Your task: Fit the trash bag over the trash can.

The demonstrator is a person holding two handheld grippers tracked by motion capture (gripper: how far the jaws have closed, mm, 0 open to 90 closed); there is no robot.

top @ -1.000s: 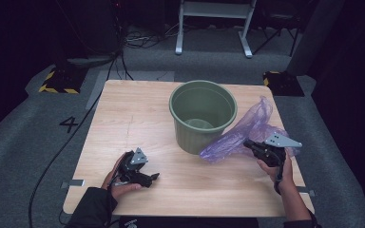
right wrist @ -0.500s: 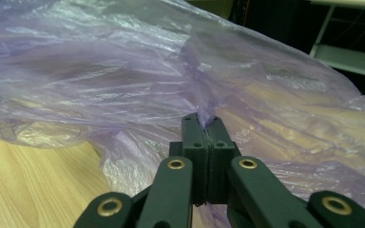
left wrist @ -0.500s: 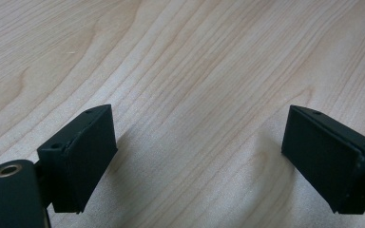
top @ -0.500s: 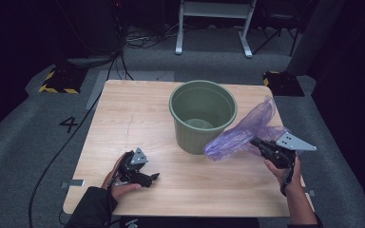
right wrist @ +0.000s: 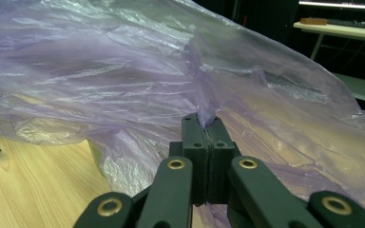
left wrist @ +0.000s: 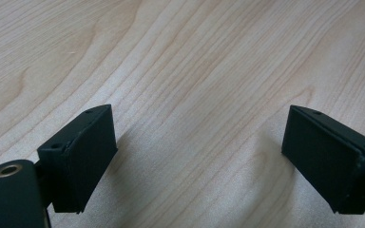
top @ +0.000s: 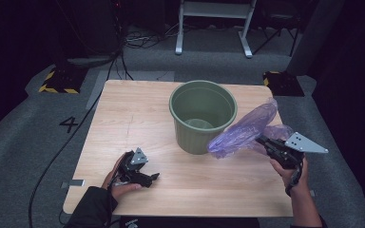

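A thin purple plastic bag point(top: 244, 128) hangs in the air at the table's right, draped toward the green bin point(top: 202, 115). My right gripper point(top: 261, 140) is shut on the bag, pinching a fold of the film point(right wrist: 204, 114) between its pads. The bin stands upright at the table's middle, open at the top. Near the front left edge my left gripper point(top: 153, 177) rests on the wooden table point(top: 133, 109), held by a hand, pointing right. Its jaws stand wide apart over bare wood point(left wrist: 199, 118), with nothing between them.
A black cable point(top: 62, 147) runs from the left gripper off the table's left side onto the grey floor. Behind the table stand a white metal frame point(top: 214, 23) and black-and-yellow floor blocks point(top: 57, 80). Bare wood lies left of the bin.
My right gripper has lifted with the purple bag, raising it higher beside the bin. The left gripper has stayed where it was.
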